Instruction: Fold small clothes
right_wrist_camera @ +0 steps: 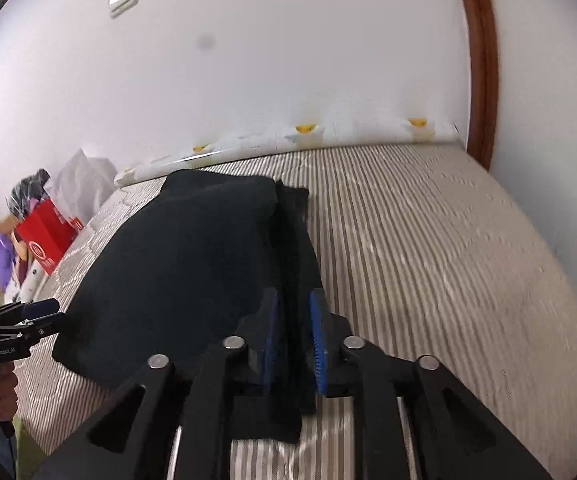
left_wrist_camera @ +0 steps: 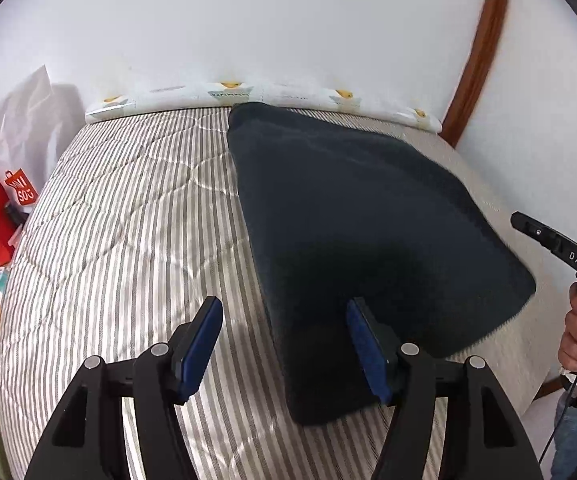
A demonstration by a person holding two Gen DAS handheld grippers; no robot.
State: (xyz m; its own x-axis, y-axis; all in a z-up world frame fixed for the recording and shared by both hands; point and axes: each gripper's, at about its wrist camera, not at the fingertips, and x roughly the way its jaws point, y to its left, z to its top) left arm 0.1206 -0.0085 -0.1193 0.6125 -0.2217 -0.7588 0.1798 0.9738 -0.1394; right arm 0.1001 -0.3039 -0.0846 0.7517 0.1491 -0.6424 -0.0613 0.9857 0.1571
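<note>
Both angled down over bed (left_wrist_camera: 108, 216). Left hand-held gripper (left_wrist_camera: 284, 340) agape, empty; right hand-held gripper (right_wrist_camera: 294, 332) part-open, straddling folded dark garment (right_wrist_camera: 192, 260) edge, grip unclear.

The dark garment (left_wrist_camera: 352, 208) is soft, matt cloth with a faintly fuzzy nap. Under it, the mattress (left_wrist_camera: 128, 220) wears a quilted striped fabric with a slight sheen on its pale stripes. The left tongs (left_wrist_camera: 284, 340) are matt black plastic with blue ridged pads and dull metal pins, as are the right tongs (right_wrist_camera: 294, 328). Beyond the mattress, the wall (left_wrist_camera: 268, 20) looks smooth and matt, and the door frame (left_wrist_camera: 484, 40) is glossy brown wood.
</note>
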